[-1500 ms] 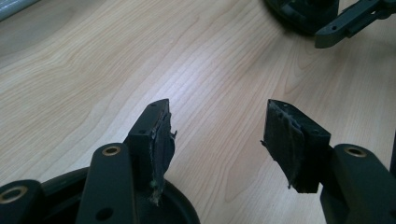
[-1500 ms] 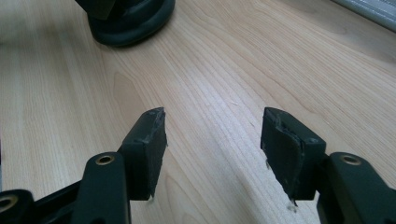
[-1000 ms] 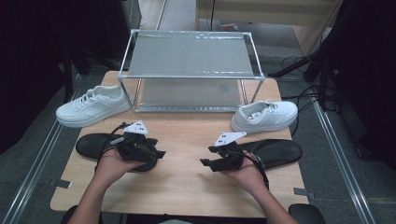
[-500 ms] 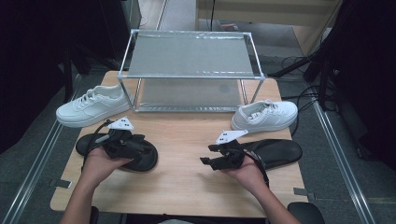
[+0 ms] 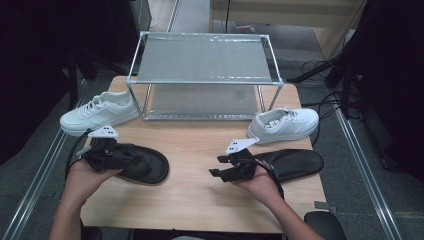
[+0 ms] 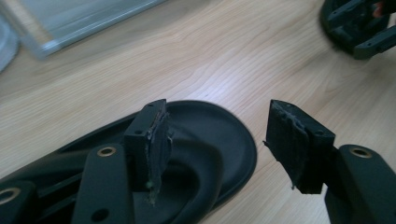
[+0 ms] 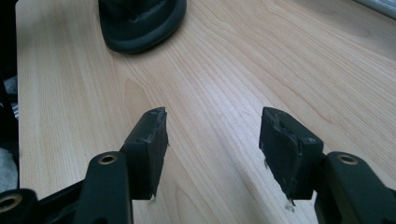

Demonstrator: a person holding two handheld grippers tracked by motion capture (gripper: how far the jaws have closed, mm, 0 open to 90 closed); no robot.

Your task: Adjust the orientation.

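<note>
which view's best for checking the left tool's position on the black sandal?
The left gripper view: the left tool stands open, one jaw over the black sandal, the other over bare table. In the high view the hand and tool cover the sandal's heel end. The right gripper view shows just its toe.

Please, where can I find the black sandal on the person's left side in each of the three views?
High view: the left black sandal lies at lower left, under the left gripper.
Left gripper view: bottom centre, between and behind the open jaws.
Right gripper view: top, left of centre, cut by the edge.
Shared landmark: the wooden table.
</note>
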